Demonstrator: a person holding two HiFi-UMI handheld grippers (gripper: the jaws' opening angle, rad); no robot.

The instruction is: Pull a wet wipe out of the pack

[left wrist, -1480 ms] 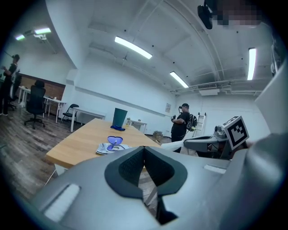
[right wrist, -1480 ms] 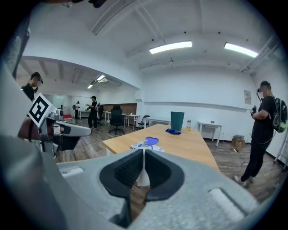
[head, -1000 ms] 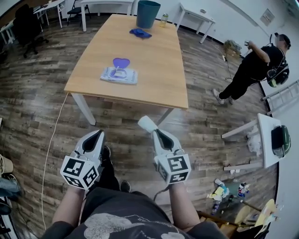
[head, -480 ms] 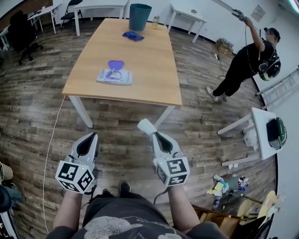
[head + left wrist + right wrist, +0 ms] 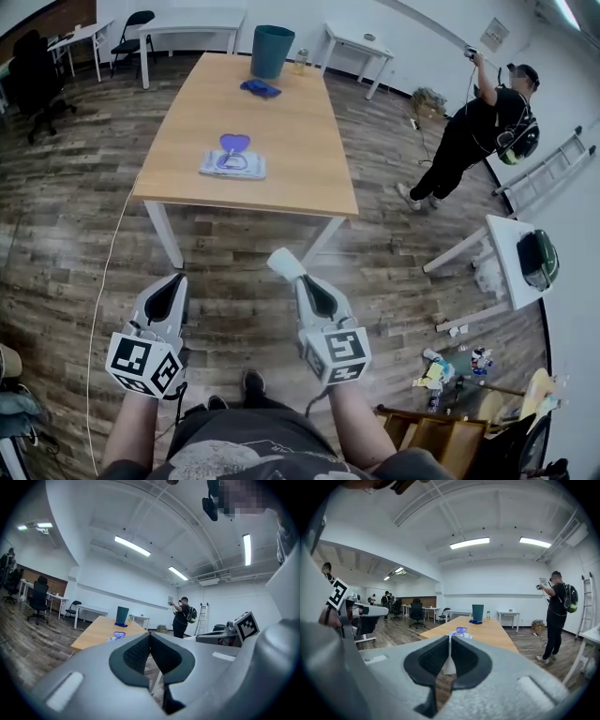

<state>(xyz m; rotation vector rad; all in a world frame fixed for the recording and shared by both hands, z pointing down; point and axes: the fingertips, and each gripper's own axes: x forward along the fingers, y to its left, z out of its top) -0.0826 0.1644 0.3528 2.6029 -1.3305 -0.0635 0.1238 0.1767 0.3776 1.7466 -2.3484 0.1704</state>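
Observation:
The wet wipe pack [image 5: 232, 164] lies on the wooden table [image 5: 305, 159] with its purple lid [image 5: 234, 142] flipped up, well ahead of both grippers. My right gripper [image 5: 298, 279] is over the floor, shut on a white wipe [image 5: 284, 263] that sticks out past its tips. In the right gripper view the wipe [image 5: 449, 666] shows as a thin white strip between the closed pads of that gripper [image 5: 449, 641], and the pack [image 5: 459, 632] lies far beyond. My left gripper [image 5: 175, 281] is shut and empty beside it; its own view shows that gripper [image 5: 150, 637] with its pads together.
A teal bin [image 5: 272, 51] and a blue cloth [image 5: 260, 88] sit at the table's far end. A person [image 5: 464, 141] stands at the right by a wall. A small white table [image 5: 506, 253] and litter on the floor [image 5: 436, 370] are at the right. A cable [image 5: 103, 281] runs along the floor.
The table and pack have drawn farther off in the head view. Both grippers kept shut side by side, the right still holding the wipe. The person at the right raised an arm.

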